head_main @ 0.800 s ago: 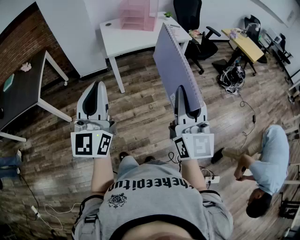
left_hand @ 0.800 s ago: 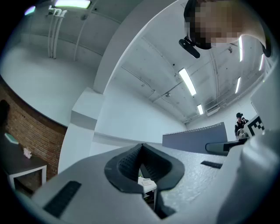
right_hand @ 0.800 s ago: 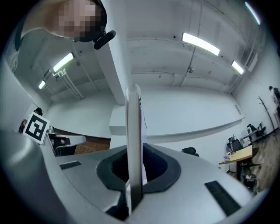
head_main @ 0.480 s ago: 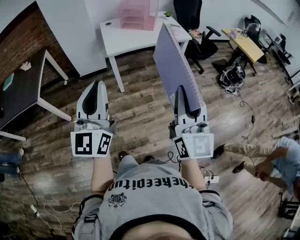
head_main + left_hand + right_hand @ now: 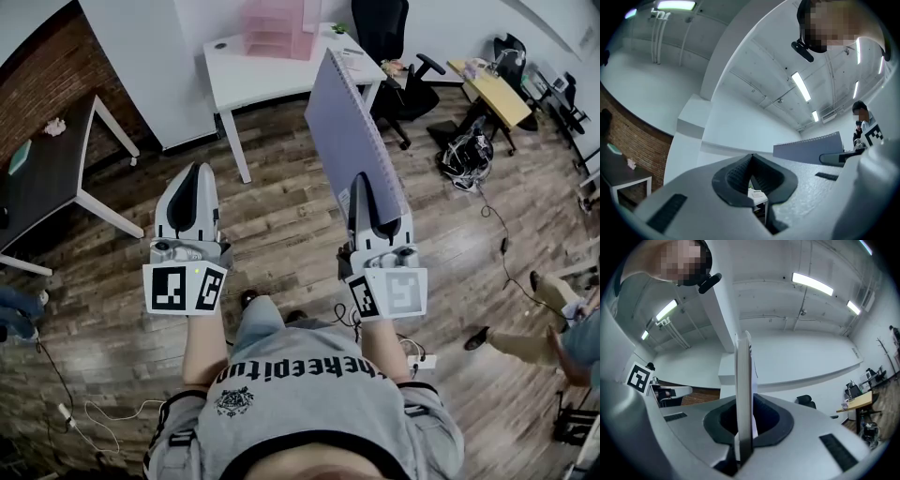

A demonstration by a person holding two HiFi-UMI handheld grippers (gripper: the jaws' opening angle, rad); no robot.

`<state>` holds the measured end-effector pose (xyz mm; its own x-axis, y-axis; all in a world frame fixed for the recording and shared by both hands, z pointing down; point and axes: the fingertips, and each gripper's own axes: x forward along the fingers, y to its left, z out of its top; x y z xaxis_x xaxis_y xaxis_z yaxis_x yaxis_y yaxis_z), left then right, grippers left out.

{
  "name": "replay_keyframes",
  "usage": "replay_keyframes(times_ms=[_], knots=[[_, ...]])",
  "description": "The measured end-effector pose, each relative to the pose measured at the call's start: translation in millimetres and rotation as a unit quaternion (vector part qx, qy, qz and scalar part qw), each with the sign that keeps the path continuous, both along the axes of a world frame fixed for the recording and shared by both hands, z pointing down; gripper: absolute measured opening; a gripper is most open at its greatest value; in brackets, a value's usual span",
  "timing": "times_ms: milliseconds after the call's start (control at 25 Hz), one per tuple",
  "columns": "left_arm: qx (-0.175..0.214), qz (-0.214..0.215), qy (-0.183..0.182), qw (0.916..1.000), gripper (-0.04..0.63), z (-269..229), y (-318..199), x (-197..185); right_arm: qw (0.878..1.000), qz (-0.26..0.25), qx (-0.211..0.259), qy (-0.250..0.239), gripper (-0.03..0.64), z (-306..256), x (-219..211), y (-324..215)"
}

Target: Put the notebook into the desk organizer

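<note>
Notebook (image 5: 352,131): held upright in right gripper (image 5: 366,187), grip unchanged. Left gripper (image 5: 192,178): closed, empty. Pink organizer (image 5: 277,28), table's (image 5: 253,75) far edge: not yet reached.

Office: white desk (image 5: 253,80), black swivel chair (image 5: 377,28), wooden side desk (image 5: 495,94), ceiling strip lights (image 5: 812,283), plank floor (image 5: 281,216).

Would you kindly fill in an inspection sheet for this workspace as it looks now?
Surface: white desk, mostly bare.
Job's things: pink desk organizer at the desk's far edge; notebook off the desk, carried edge-on.
Clutter: papers on the desk's right end.
Grippers: right gripper shut on the notebook; left gripper shut, empty.
Cables: loose cable and power strip on the floor.
Surroundings: black table, office chair, person's legs at right.
</note>
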<state>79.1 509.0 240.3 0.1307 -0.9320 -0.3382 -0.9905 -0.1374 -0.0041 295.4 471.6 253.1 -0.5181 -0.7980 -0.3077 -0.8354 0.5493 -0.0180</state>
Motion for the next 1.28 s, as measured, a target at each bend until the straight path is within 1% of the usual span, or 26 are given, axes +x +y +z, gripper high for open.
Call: replay_keyframes(times_ms=[200, 440, 720, 920, 1280], knots=[[-0.003, 0.001, -0.001, 1.0000, 0.003, 2, -11, -3, 1.000, -0.002, -0.009, -0.003, 0.031, 5, -3, -11], [-0.003, 0.010, 0.002, 0.9999, 0.003, 4, -45, -6, 1.000, 0.008, -0.011, -0.001, 0.031, 8, -5, -41], [-0.001, 0.021, 0.002, 0.9998, 0.003, 3, -103, -15, 1.000, 0.020, -0.009, -0.003, 0.032, 9, -14, -93], [-0.001, 0.033, -0.003, 0.9995, 0.003, 1, -152, -24, 1.000, 0.023, -0.008, 0.001, 0.032, 6, -29, -138], [0.003, 0.034, -0.004, 0.9994, 0.003, -7, -230, -65, 0.999, 0.032, -0.002, -0.004, 0.032, -2, -66, -214]])
